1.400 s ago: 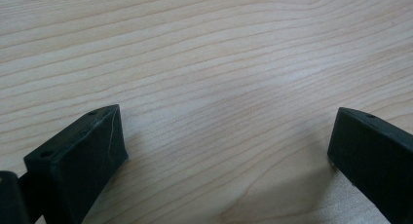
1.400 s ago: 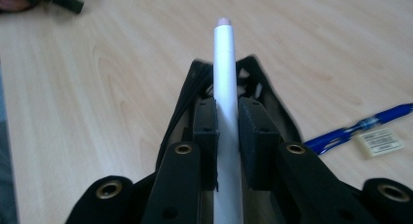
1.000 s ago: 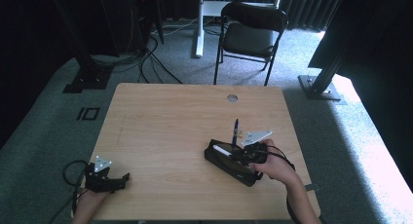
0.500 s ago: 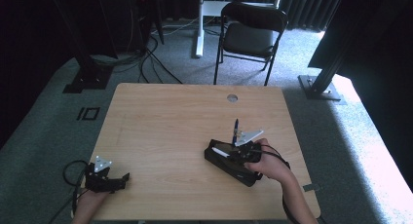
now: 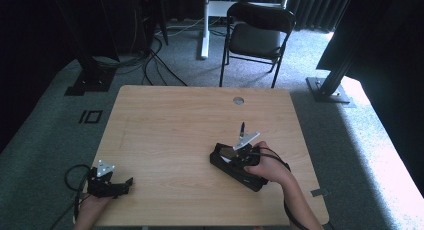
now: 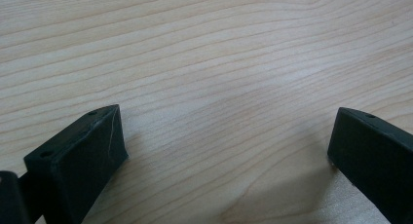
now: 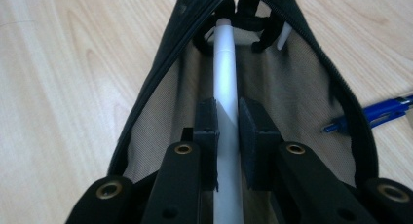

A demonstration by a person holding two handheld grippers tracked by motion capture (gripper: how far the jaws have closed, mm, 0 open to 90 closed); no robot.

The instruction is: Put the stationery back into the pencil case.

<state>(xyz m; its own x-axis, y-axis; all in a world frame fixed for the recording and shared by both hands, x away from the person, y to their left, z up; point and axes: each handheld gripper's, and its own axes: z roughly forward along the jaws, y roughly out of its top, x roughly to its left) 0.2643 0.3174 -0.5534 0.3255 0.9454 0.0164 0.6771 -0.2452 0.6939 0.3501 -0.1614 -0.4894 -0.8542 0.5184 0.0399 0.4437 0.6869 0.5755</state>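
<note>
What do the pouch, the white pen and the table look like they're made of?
Pouch: soft woven fabric, tan mesh-like lining, black zipper edge. White pen, clamped in the right gripper: probably plastic, smooth with a matte sheen. Table: light wood or wood-look laminate, visible grain, satin finish.

In the right gripper view, the white pen runs off the bottom edge, so its lower end is cut off, and its far tip is tucked behind the black strap at the top of the open pencil case. The blue pen is partly covered by the case's zipped rim and is cut by the right edge. A second pale stick near the top of the case is mostly hidden.

In the high view, the person's right hand and the right gripper cover much of the case, whose contents are too small to tell. The left forearm leaves the bottom edge.

In the left gripper view, both fingers are cut by the picture's edges.
</note>
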